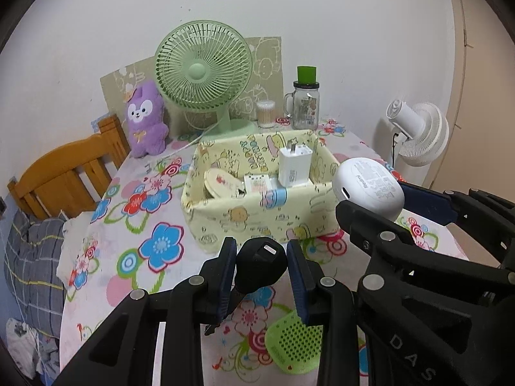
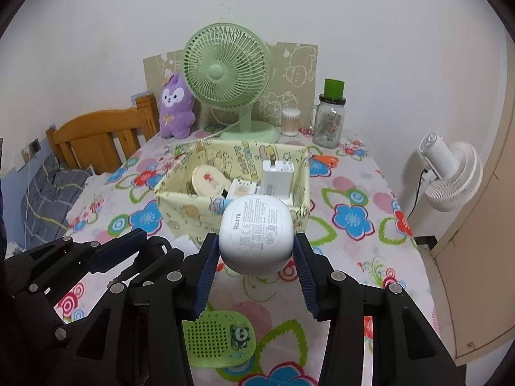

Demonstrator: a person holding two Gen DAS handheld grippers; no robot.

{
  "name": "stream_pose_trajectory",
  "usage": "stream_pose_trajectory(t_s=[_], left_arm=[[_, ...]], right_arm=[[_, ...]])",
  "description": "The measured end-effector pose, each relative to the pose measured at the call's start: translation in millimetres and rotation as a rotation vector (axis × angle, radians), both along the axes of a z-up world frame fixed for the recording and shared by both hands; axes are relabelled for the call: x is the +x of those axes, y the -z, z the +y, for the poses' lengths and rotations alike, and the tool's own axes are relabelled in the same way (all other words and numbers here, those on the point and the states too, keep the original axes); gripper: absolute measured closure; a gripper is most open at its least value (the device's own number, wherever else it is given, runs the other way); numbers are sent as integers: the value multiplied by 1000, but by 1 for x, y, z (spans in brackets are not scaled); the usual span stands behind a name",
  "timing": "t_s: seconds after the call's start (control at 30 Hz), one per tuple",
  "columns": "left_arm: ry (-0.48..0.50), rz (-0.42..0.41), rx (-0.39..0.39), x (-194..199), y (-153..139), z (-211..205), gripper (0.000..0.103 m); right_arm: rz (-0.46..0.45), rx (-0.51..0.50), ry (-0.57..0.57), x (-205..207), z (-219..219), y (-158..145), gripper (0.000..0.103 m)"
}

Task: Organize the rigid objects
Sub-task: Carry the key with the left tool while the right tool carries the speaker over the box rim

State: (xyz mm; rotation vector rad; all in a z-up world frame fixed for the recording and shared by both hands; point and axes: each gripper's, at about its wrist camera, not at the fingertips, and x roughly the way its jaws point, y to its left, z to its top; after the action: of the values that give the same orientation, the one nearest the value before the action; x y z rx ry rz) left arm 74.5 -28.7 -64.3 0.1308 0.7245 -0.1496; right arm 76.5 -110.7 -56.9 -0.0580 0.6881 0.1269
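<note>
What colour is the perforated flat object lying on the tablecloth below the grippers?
Lime green perforated flat object, with a panda sticker; clearest in the right wrist view.

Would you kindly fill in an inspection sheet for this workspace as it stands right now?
Surface: table under a floral cloth.
Job's things: white case, black key fob, fabric bin holding a charger, green speaker on the cloth.
Clutter: green fan, plush, jar, swab tub.
Grippers: left hand-held gripper shut on the key fob; right hand-held gripper shut on the case.
Cables: fan cord.
Surroundings: chair, white fan.
</note>
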Motion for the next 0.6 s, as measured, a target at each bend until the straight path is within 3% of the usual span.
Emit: stream_pose_trajectory(t_s=[0.6], left_arm=[[3,-19,28,48,-12,-6,71]], right_arm=[[-13,21,12,47,-3,-12,53]])
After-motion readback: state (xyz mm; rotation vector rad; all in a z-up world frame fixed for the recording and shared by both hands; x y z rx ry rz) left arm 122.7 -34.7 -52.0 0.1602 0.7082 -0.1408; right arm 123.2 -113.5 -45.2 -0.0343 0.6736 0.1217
